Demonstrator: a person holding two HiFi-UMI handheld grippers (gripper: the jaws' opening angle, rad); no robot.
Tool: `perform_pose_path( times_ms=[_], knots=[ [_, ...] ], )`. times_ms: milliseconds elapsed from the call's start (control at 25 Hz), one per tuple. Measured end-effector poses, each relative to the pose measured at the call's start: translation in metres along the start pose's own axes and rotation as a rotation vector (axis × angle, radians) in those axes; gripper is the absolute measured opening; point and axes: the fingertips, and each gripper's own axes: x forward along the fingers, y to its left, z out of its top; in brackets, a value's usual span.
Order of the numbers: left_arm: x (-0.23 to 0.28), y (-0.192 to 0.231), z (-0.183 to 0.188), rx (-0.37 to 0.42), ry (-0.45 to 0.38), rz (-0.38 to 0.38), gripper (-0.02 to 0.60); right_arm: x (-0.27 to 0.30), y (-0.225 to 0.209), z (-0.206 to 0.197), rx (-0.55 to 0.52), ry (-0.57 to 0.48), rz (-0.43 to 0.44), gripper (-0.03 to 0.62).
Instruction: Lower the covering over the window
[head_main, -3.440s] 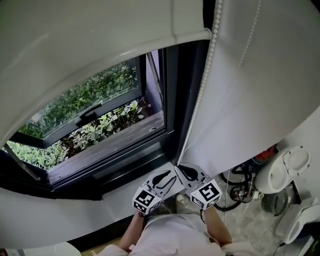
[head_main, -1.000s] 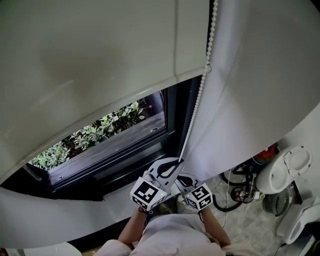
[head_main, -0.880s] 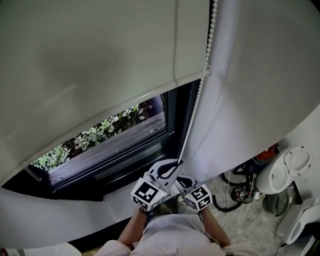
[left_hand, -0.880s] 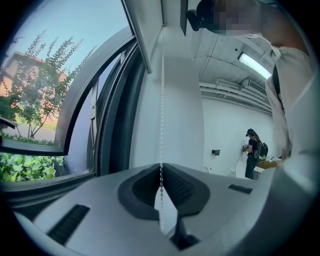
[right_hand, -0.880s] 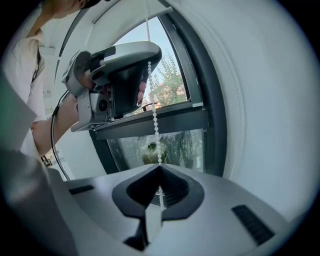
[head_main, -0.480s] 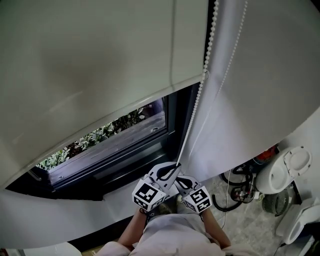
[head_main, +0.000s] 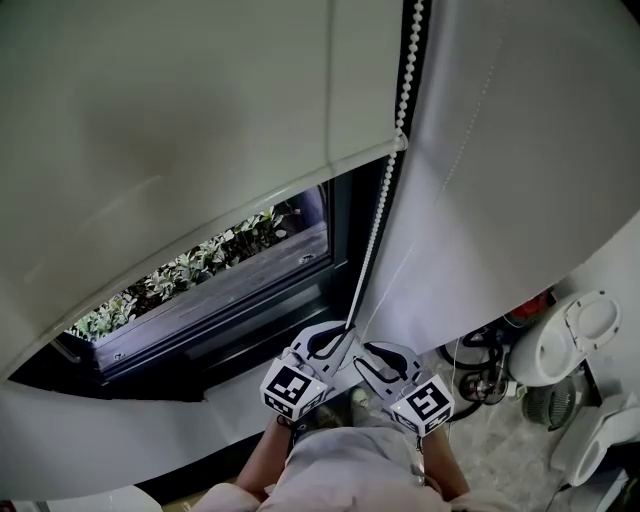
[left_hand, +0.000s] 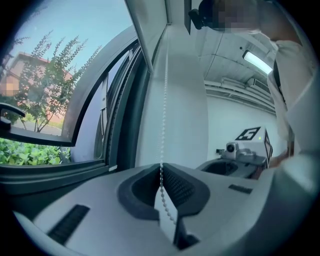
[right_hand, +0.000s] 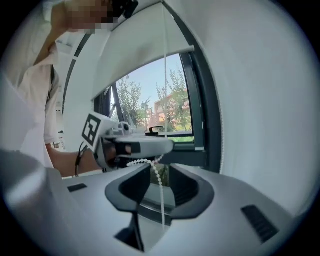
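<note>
Left hand-held gripper (left_hand: 161, 169) pinches the bead chain (left_hand: 163, 100) between closed jaws.

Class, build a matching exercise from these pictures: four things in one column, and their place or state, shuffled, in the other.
1 left gripper
2 right gripper
3 blind
4 plants

A outside, beyond the window
B jaws apart, bead chain between them
C jaws shut on the bead chain
D covers most of the window

Pairs: 1-C, 2-B, 3-D, 4-A.
The right gripper's jaws have just been opening.
</note>
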Motion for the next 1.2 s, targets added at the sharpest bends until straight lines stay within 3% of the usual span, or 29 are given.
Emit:
perform_pose_path(
  times_ms=[120, 320, 520, 960, 1080, 1200],
  knots=[
    [0.001, 0.0, 0.0, 0.005, 0.0, 0.0, 0.021, -0.009, 0.002, 0.039, -0.005, -0.085, 0.014, 0.118],
    [0.003, -0.004, 0.0, 0.003, -0.002, -0.006, 0.021, -0.011, 0.01, 0.086, -0.071, -0.134, 0.051, 0.146],
    [0.003, -0.007, 0.0, 0.018, -0.001, -0.01, 0.021, -0.011, -0.003, 0.13, -0.057, -0.247, 0.014, 0.144],
    [0.003, -0.015, 0.001, 0.023, -0.004, -0.022, 0.021, -0.004, -0.021, 0.168, -0.117, -0.28, -0.025, 0.103],
    [0.004, -0.017, 0.003, 0.021, -0.011, -0.025, 0.021, -0.001, -0.021, 0.173, -0.124, -0.296, -0.033, 0.006],
    [0.004, -0.017, 0.002, 0.022, -0.013, -0.023, 0.021, 0.0, -0.018, 0.171, -0.076, -0.341, -0.017, -0.003]
  ],
)
